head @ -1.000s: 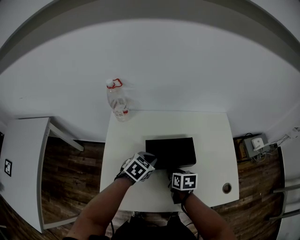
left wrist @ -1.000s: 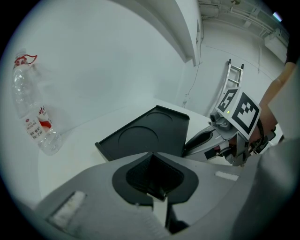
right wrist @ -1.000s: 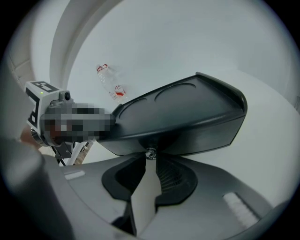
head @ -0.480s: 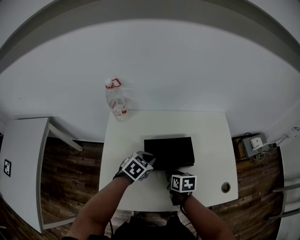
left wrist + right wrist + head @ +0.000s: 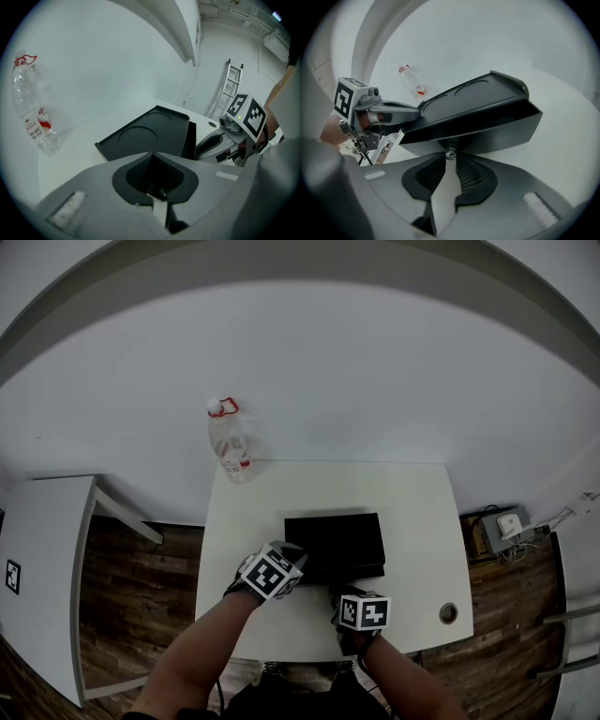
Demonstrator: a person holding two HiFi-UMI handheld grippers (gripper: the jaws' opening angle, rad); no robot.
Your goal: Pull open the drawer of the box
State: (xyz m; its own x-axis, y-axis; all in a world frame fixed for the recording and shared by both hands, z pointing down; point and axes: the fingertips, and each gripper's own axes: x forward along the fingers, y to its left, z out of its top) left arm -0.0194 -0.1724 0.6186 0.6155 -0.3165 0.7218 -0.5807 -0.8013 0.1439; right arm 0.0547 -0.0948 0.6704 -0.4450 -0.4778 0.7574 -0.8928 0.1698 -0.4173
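First, at the near edge of the white table (image 5: 422, 521): right gripper (image 5: 450, 157), jaws pinched on the small metal knob (image 5: 450, 153) of the drawer front (image 5: 497, 133). There is little bare table behind it.

Just left: left gripper (image 5: 152, 157), jaws closed on nothing, tips pressed to the near-left top corner of the box (image 5: 335, 538).

Box: black, flat-topped, mid-table, square to the edges. How far the drawer stands out I cannot tell.

Free surface: a narrow strip to the left, a broader one to the right and beyond. There is a round hole (image 5: 448, 613) near the right front corner.

Far-left corner: a clear bottle (image 5: 228, 448), standing at the edge, well apart from the box.

Off left, across wood floor (image 5: 131, 606): a second table (image 5: 42, 549).
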